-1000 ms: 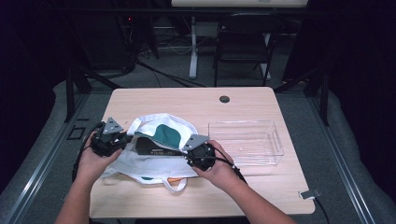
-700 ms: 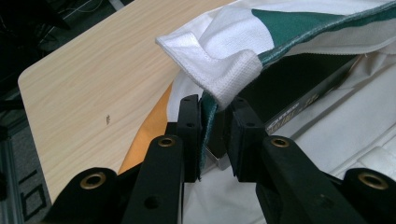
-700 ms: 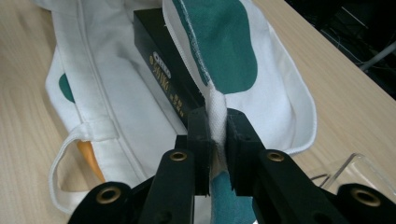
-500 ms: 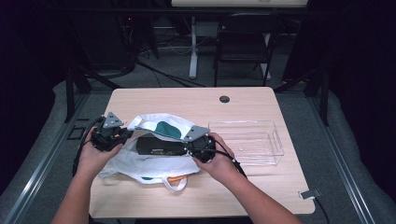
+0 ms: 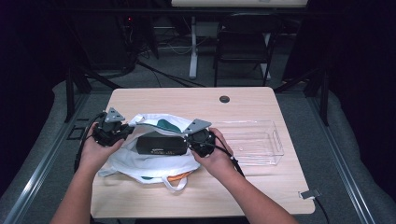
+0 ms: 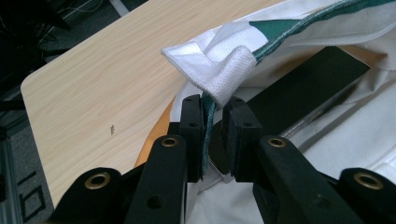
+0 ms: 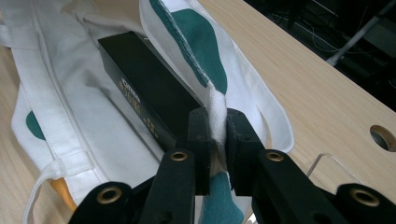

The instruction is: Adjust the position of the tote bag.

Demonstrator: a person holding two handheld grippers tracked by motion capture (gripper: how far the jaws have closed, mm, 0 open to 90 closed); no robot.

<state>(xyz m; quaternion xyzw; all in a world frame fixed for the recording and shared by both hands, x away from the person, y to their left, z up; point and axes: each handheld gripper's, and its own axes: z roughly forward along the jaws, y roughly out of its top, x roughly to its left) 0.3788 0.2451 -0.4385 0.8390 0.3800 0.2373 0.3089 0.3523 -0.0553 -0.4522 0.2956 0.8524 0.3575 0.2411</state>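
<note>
One white cloth bag (image 5: 154, 161) with green patches, one black box (image 5: 161, 144), one clear plastic bin (image 5: 261, 140), two grippers, all on one wooden table (image 5: 205, 102). The bag lies at the front left of the table and the box lies flat inside its open mouth; the bin stands just right of the bag.

The left gripper (image 5: 112, 133) pinches the bag's green-edged rim at the left side of the mouth; in the left gripper view the cloth (image 6: 212, 116) runs between the jaws, which have just been closing on it. The right gripper (image 5: 200, 139) pinches the rim at the right side, white cloth (image 7: 215, 121) squeezed between its jaws, also just closed tighter.

Against the earlier frames: the mouth is now pulled wider and flatter between the two grippers, the whole top of the box is uncovered, and the green patch sits further back behind it.

The box has a line of pale lettering along its side (image 7: 140, 105), too small to read.
</note>
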